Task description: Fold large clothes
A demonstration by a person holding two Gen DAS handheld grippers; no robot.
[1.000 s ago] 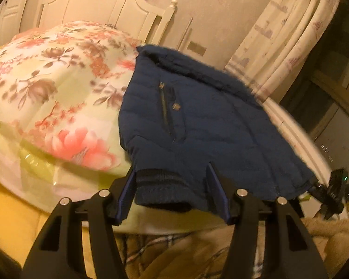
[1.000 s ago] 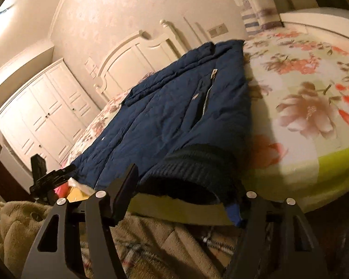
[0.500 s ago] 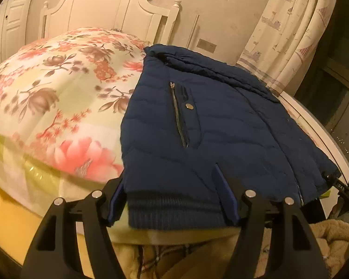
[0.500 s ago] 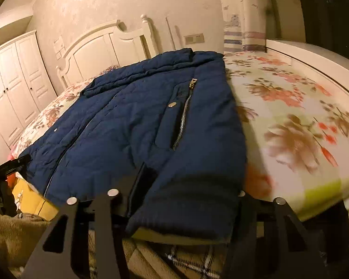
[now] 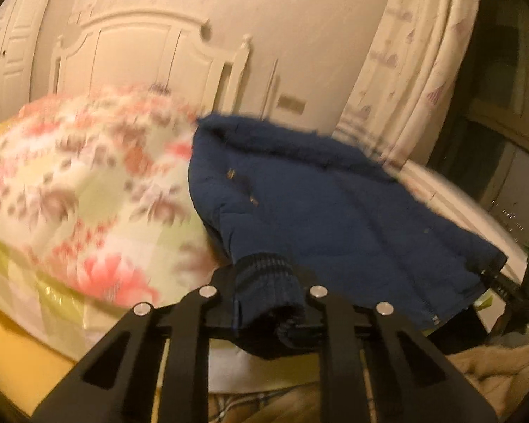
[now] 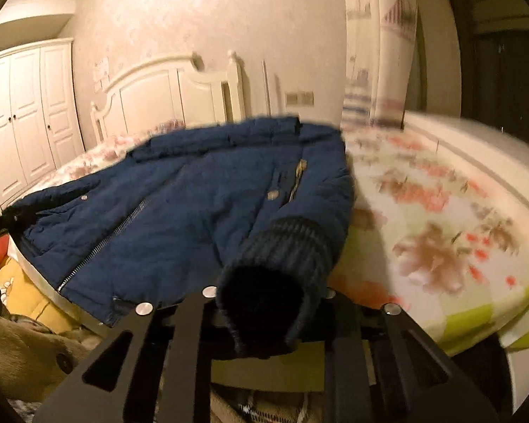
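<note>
Two grippers, both mine, each clamped on a ribbed cuff of the navy jacket. Left gripper: jaws pinched on the left cuff, knit bunched between the fingers. Right gripper: jaws closed around the other cuff, its dark opening facing the camera.

Jacket lies front-up on the bed, over the near edge of the floral quilt, collar toward the white headboard. Zipper runs diagonally across the front in the right view; a chest pocket zip sits beside a snap button. Hem corner hangs off the bed edge in the left view, next to my right gripper, seen small at the far right.

Curtain hangs behind the bed on the right. White wardrobe stands left of the headboard in the right view. Tan fleece lies below the bed edge, yellow cloth just beside it. Both views motion-blurred.
</note>
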